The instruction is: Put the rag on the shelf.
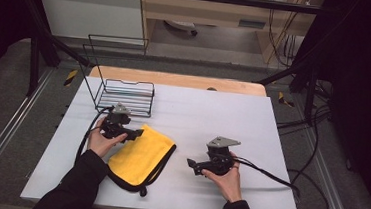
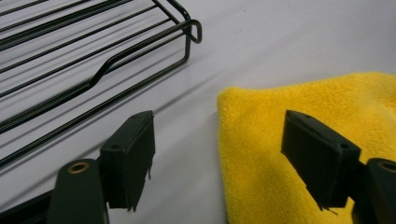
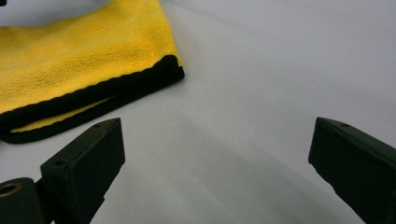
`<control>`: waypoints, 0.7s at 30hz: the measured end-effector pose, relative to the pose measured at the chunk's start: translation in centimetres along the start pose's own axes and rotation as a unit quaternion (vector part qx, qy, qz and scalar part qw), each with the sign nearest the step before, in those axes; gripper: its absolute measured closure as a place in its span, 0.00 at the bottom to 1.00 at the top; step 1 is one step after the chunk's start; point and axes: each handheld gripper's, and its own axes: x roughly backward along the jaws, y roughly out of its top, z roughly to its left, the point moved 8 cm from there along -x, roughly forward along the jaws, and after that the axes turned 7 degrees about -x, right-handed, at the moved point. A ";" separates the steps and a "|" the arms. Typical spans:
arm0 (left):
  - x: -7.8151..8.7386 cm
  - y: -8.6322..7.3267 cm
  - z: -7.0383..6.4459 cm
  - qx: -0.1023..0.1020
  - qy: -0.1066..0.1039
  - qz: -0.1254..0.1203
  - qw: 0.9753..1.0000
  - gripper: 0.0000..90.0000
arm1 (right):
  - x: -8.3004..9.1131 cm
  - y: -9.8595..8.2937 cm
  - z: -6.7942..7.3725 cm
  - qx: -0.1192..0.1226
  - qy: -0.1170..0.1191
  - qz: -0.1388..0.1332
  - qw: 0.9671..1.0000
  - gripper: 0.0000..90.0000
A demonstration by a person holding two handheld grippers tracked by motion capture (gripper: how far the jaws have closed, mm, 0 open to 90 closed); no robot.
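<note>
Between our left tongs [image 2: 219,158], spread open, lies the yellow cloth's [image 2: 299,140] corner; we should lower, pinch it squarely, while right tongs [image 3: 215,163] wait open beside its black hem.

On the tabletop [image 1: 182,114], the cloth [image 1: 142,156] lies between my left gripper [image 1: 133,133] and right gripper [image 1: 192,163], with the wire rack [image 1: 124,97] behind it.

High view looks down from above the table [image 1: 183,109]; both gripper views sit low, sharing the yellow cloth [image 1: 142,156].
</note>
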 end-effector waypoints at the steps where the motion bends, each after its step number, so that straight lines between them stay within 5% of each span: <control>1: -0.2 -0.1 0.1 -0.001 0.001 0.003 1.000 0.32 | 0.0 -0.1 0.0 -0.002 0.000 0.003 1.000 0.05; 7: -1.5 -0.1 0.0 0.024 -0.027 0.018 0.999 0.55 | -0.3 -0.2 0.1 -0.003 0.002 0.004 1.000 0.06; 16: -2.8 0.1 -0.9 0.026 -0.051 0.030 0.998 0.71 | -0.3 0.0 0.2 -0.018 0.006 0.000 1.000 0.06; 21: -2.9 0.0 -1.2 0.022 -0.046 0.035 0.998 0.76 | -0.7 0.4 0.3 -0.026 0.003 0.000 1.000 0.06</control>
